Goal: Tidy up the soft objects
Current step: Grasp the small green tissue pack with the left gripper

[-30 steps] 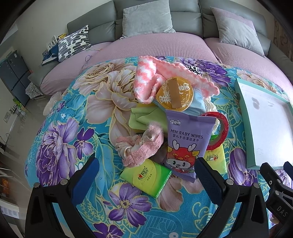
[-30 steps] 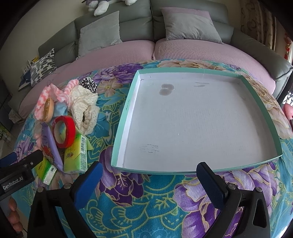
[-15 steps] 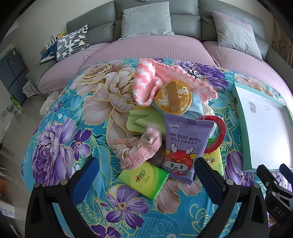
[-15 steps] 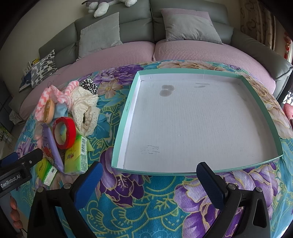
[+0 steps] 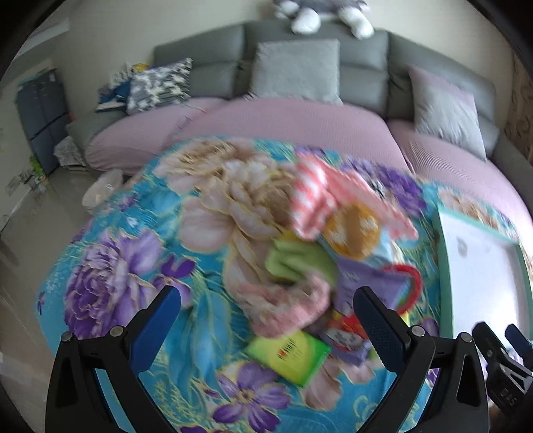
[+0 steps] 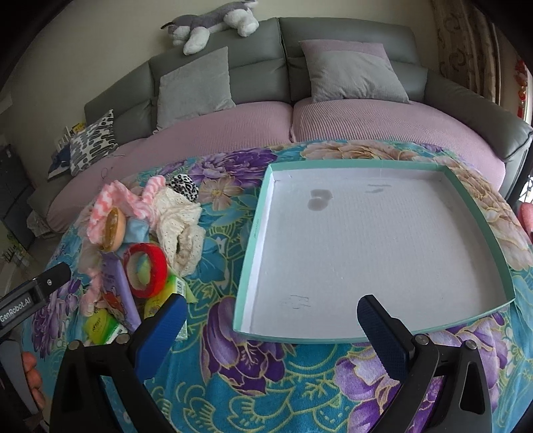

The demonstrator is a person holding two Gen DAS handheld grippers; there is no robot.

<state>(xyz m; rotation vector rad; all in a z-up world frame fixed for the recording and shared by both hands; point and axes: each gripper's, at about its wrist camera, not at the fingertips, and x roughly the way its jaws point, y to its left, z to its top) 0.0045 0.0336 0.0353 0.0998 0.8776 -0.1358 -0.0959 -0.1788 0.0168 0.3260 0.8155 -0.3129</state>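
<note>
A pile of objects lies on the floral cloth: a pink-and-white knitted piece (image 5: 313, 196), a pink lace cloth (image 5: 289, 306), a green cloth (image 5: 296, 263), a cream lace cloth (image 6: 180, 226), a purple baby-wipes pack (image 5: 373, 289), a green tissue pack (image 5: 289, 353) and a red tape ring (image 6: 146, 269). A shallow teal-rimmed tray (image 6: 253, 233) with a white floor lies to the right. My left gripper (image 5: 266, 319) is open and empty, just before the pink lace cloth. My right gripper (image 6: 269, 323) is open and empty at the tray's near edge.
A grey sofa with lilac seat covers (image 6: 233, 123) curves behind the table, with grey cushions (image 6: 193, 86) and a plush dog (image 6: 213, 23) on its back. A round orange-lidded tub (image 6: 113, 226) sits in the pile. The floor (image 5: 26, 233) drops off on the left.
The left wrist view has tilted up and is blurred by motion; the pile now sits lower and closer between its fingers. The right gripper has barely moved.
</note>
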